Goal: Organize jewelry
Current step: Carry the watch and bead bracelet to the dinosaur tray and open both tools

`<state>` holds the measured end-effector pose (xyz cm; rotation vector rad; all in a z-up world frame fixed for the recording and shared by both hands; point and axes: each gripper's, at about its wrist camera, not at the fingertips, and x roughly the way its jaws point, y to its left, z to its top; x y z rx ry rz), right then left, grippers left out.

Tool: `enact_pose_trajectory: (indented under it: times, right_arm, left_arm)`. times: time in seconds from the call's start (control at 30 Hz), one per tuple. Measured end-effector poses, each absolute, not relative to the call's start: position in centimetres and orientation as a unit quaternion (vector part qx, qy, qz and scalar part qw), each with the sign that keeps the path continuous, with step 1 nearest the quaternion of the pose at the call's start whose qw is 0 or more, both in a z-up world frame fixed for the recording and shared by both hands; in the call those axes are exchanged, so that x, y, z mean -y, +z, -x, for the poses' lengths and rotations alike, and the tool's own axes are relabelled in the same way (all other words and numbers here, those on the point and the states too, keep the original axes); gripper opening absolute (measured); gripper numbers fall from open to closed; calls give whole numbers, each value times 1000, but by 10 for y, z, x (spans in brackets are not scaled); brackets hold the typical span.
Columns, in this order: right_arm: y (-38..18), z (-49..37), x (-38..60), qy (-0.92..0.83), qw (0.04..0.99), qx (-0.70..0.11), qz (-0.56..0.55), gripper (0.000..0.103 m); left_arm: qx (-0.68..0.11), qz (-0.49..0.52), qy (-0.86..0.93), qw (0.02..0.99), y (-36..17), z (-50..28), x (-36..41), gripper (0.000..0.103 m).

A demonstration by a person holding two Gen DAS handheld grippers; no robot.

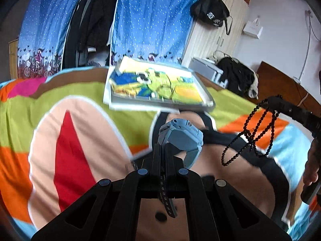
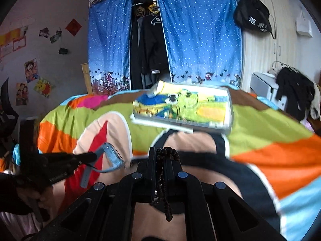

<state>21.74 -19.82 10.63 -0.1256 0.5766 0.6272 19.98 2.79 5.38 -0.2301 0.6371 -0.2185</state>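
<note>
The left gripper [image 1: 162, 150] is closed on the strap of a light blue watch [image 1: 181, 136]. The watch body stands just past the fingertips and slightly to their right, and the loose end of the strap hangs down behind the jaws towards the camera. In the right wrist view the same watch [image 2: 111, 156] sticks out from the tip of the left gripper [image 2: 94, 156], low and to the left of the right gripper.

The right gripper [image 2: 159, 156] is clamped on a string of dark beads [image 2: 166, 182]. Part of the string bunches over the fingertips, and the rest trails down between the fingers. From the left wrist view the beads [image 1: 250, 134] dangle in loops from the right gripper [image 1: 274, 100], off to the right and a little ahead of the left one.

Both grippers are raised above a bed with a bright cartoon-patterned cover [image 1: 80, 104]. Ahead of both, further along the bed, lies a flat tray [image 2: 184, 108] lined with a colourful cartoon print. It is blurred, so what is in it cannot be made out. Beyond the bed hangs a blue dotted curtain [image 2: 198, 30].
</note>
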Motion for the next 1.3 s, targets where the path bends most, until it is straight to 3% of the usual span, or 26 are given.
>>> enact_pose_trajectory:
  times: [0.23, 0.47, 0.87, 1.3]
  right_arm:
    - [140, -289, 173, 306, 916, -259, 29, 6]
    - [144, -359, 154, 294, 928, -229, -9, 6]
    - [69, -438, 132, 255, 932, -259, -2, 6]
    - [11, -456, 142, 232, 919, -320, -23, 7]
  left_arm:
    - [-289, 109, -78, 948, 86, -277, -40, 1]
    - [-287, 97, -60, 951, 85, -359, -46, 1]
    - [-338, 79, -43, 937, 29, -443, -60, 1]
    - [-357, 103, -43, 927, 6, -447, -66, 2]
